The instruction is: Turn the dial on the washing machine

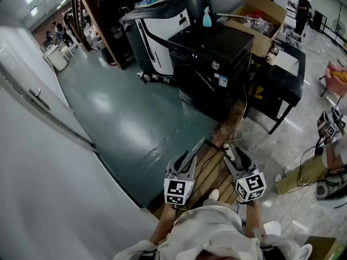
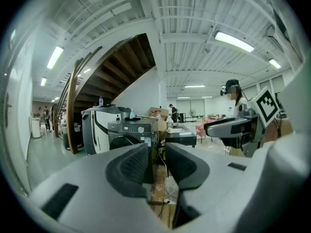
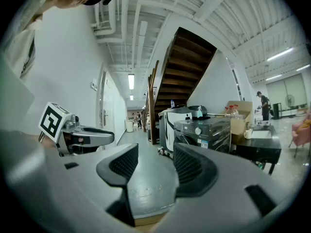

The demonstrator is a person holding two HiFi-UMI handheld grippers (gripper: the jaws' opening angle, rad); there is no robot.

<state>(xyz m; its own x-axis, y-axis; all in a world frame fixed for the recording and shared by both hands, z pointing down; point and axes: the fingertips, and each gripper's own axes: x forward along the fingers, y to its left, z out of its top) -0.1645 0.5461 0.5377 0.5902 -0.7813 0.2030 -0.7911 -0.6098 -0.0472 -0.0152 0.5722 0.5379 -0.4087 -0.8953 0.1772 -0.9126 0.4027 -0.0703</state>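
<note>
While the person holds both claws out in front, side by side and tipped a little down, neither claw touches anything. The left claw (image 1: 188, 158) has its two jaws only a little apart, with a thin gap and nothing in it. The right claw (image 1: 235, 155) has its jaws apart too, a bit wider, and it holds nothing. The washing machine (image 1: 211, 64) is a dark box far ahead of both claws. Its dial (image 1: 216, 65) is a small, round, pale knob near the top of the front, too tiny from here for me to tell which way it points. In the left gripper view the left claw (image 2: 158, 164) points almost straight at the machine, and the dial (image 2: 140, 129) shows just above its left jaw. In the right gripper view the machine sits ahead and off to the right of the right claw (image 3: 155, 161). There the dial (image 3: 198, 130) shows above the right jaw, and bare grey floor (image 3: 146, 178) shows between the jaws. A blue spray bottle (image 1: 207, 18) stands past the dial, farther from the claws. A white and black machine (image 1: 157, 31) stands just beside the washing machine on the left. A cardboard box (image 1: 260, 20) and a black table (image 1: 282, 75) are on its right. A wooden board (image 1: 214, 164) lies on the floor right under the claws.
</note>
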